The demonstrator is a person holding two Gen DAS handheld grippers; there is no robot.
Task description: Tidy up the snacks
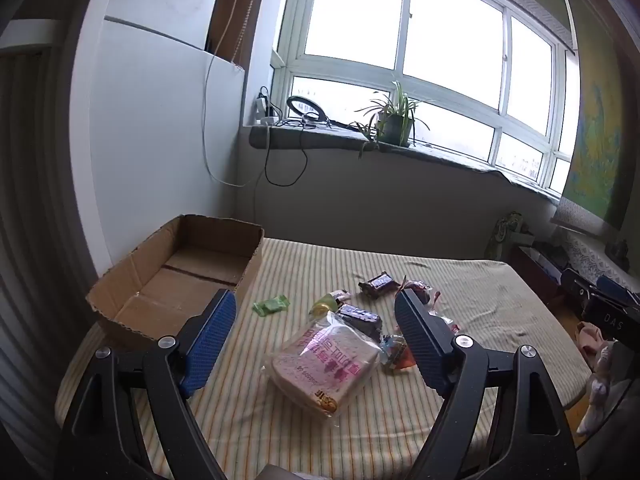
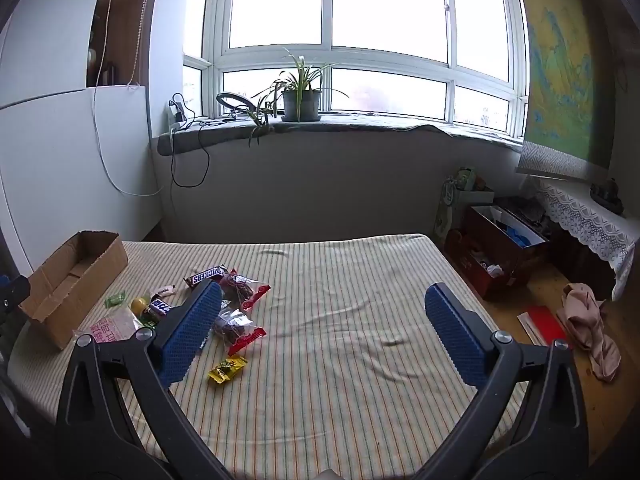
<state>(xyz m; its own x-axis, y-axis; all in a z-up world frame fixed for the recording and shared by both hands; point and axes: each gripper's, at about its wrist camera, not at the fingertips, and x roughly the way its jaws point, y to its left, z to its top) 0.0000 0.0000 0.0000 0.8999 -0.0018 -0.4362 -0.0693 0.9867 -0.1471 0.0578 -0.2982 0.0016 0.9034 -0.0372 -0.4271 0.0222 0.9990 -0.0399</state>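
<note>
Snacks (image 1: 352, 320) are lying mid-bed, right of the box (image 1: 176, 276); we are holding both hand-held grippers (image 1: 316, 336) (image 2: 324, 328) wide open, empty. Crinkly wrappers risk slipping from a shallow pinch.

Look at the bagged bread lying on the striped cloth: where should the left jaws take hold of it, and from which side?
Grip the bagged bread across its two long flat sides, coming down from above and the near edge. It lies flat and slightly skewed, directly ahead of the open left gripper. Its loose plastic top, beside the chocolate bar, would probably slip, so the firm loaf body is likely safer.
</note>
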